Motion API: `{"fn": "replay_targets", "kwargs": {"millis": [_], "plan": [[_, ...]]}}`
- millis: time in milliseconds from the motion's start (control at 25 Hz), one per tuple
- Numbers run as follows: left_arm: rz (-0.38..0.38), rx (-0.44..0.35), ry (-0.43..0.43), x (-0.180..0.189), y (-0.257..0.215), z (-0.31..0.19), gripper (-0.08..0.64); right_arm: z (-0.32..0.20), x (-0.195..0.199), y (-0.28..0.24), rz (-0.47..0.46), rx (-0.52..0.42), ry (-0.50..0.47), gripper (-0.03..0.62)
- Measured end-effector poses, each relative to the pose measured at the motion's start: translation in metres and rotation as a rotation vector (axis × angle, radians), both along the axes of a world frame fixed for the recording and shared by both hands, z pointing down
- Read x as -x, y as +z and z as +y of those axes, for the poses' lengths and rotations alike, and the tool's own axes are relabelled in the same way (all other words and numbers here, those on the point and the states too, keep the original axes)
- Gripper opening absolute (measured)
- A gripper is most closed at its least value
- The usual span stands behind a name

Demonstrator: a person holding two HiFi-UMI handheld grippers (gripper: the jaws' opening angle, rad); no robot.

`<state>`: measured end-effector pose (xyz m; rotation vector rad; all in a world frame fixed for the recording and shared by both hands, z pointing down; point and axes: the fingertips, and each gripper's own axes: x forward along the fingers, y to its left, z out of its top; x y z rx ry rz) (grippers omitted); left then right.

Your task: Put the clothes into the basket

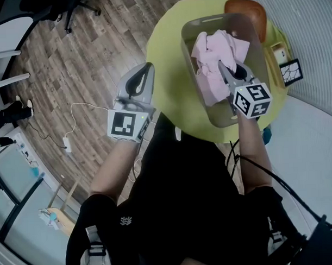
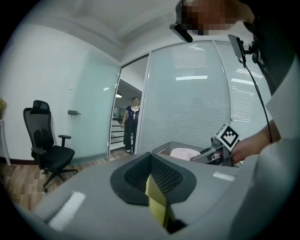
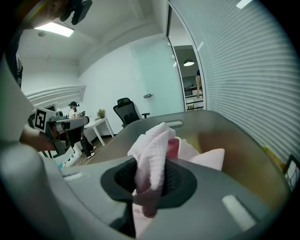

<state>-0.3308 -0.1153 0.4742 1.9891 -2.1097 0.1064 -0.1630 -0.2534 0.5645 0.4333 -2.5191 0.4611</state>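
Looking at the right gripper (image 3: 150, 185), what has it got?

Its fingers are pinched on a fold of the pink garment (image 3: 152, 150). The cloth stands up between the pads and hangs down below them.

Where is that garment lying?

Inside the grey basket (image 1: 187, 49). From the head view it is bunched in the basket's far half, and the right gripper reaches down into it from the near end, with its marker cube over the near rim.

And the basket?

It sits on the round yellow-green table (image 1: 170, 91). A brown rounded thing (image 1: 246, 9) is just behind it, and a black-and-white marker card (image 1: 290, 71) lies beside its right wall.

What about the left gripper (image 1: 147, 67)?

It is off to the left, over the wooden floor (image 1: 71, 67) at the table's edge, apart from the basket. Its fingers are drawn together to a thin slit and grip nothing. Only a strip of yellow-green shows through the slit in the left gripper view.

Anything else around?

A black office chair (image 2: 47, 145) by the wall, and a person (image 2: 131, 124) standing in a doorway well beyond the table.
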Motion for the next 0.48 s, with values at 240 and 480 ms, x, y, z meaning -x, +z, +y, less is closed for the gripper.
{"fn": "replay_targets", "kwargs": {"millis": [240,480], "plan": [[-0.005,0.005,0.003,0.002,0.001,-0.003,0.006,-0.001,0.001,0.016,0.046,0.03,-0.001,0.092],[-0.012,-0.008,0.009,0.001,-0.006,0.002,0.006,0.003,0.007,0.009,0.031,0.031,-0.013,0.091]]}}
